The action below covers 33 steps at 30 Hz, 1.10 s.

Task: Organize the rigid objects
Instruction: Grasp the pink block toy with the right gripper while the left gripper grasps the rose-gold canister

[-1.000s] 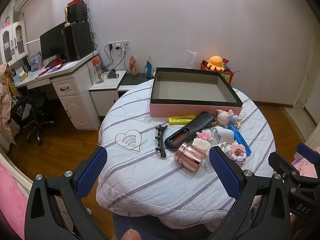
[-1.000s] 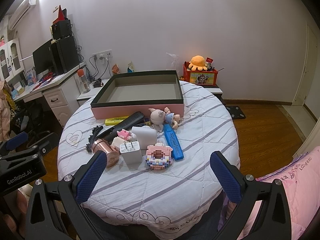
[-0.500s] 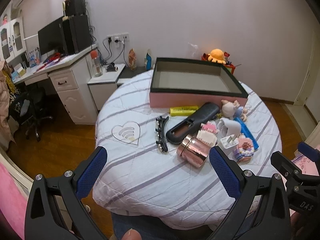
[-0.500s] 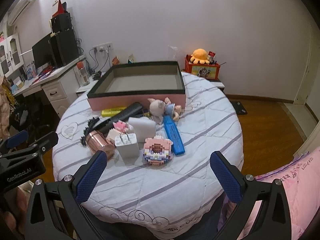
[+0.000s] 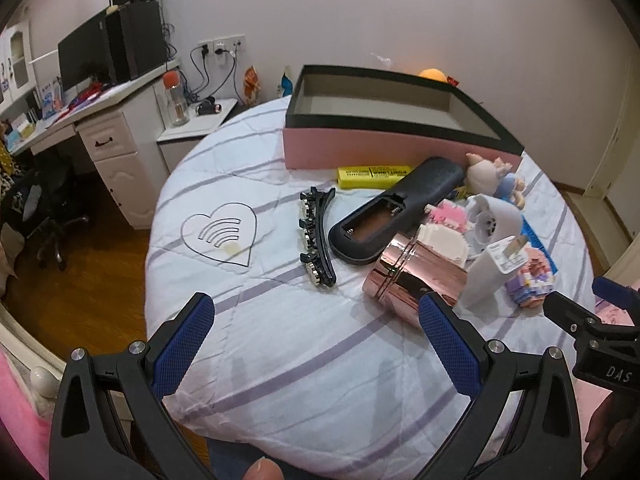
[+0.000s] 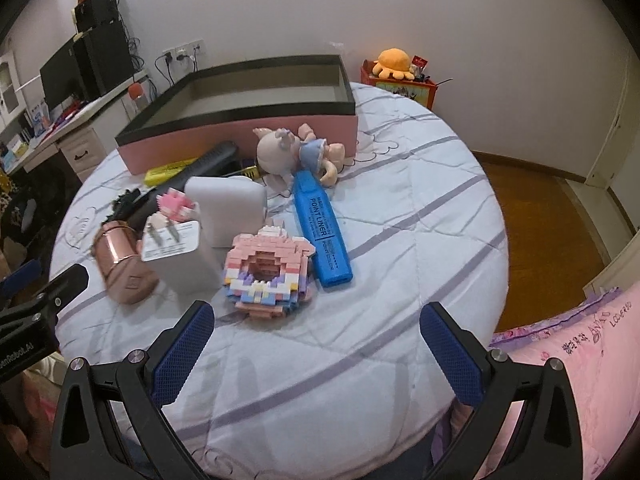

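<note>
Rigid objects: clustered on tabletop (image 6: 400,264) near pink box (image 6: 240,138) | left gripper (image 5: 316,336) and right gripper (image 6: 316,340): jaws wide apart, empty | risk: copper cylinder (image 5: 414,280) lies on its side beside charger (image 6: 178,258); nudge either and you may roll it off | brick model (image 6: 266,276) may shed pieces if you squeeze it hard.

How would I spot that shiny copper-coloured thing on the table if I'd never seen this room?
Start at the big pink box with the black rim on the round table. In the clutter in front of it, nearest the viewer, a rose-gold metal cup lies on its side. It is the only mirror-shiny item there.
</note>
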Tool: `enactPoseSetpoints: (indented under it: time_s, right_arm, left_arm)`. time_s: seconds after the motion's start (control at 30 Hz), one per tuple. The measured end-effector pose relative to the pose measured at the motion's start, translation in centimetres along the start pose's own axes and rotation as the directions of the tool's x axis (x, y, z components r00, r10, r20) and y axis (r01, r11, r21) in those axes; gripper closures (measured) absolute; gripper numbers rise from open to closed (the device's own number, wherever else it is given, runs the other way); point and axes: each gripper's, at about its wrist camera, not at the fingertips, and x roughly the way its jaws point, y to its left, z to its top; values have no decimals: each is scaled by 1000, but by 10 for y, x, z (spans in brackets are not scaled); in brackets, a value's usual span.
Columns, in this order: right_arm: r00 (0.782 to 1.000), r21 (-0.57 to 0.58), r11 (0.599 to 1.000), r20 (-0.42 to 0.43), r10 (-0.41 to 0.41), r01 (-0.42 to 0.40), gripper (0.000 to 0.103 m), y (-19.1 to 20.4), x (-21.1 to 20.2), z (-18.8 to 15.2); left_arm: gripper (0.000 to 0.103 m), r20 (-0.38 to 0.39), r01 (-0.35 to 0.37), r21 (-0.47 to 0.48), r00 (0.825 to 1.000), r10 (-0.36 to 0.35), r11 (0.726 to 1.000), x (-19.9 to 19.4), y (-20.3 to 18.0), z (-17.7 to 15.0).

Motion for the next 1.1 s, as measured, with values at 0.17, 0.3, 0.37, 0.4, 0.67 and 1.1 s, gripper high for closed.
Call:
enactPoseSetpoints:
  time_s: [0.17,0.3,0.37,0.4,0.67,1.1]
  right_arm:
    - [999,3,999,-17,40,-40,7,4,13,0]
    - [998,1,998,-25,55,-55,17,10,20,-1]
    - [998,0,998,-29,62,-62,25,14,25,0]
    - [998,-2,998,-30,61,-61,28,16,27,1]
    - [998,50,996,-2,70,-69,39,15,34,7]
    - [995,60,993,35,95,-96,46,8,25,2]
  left_arm:
    - [0,4,20,-6,1000,-20,1000,6,-1,1]
    - [0,10,10,-8,1000,-10,1000,7,0,3]
    - [0,9,13,-14,1000,-13,1000,7,2,4]
    - [0,10,14,-15,1000,-14,1000,7,3,3]
    - [0,5,19,-22,1000,-19,1000,10,5,1]
    - [0,4,24,-16,1000,-24,1000,8,1,-2]
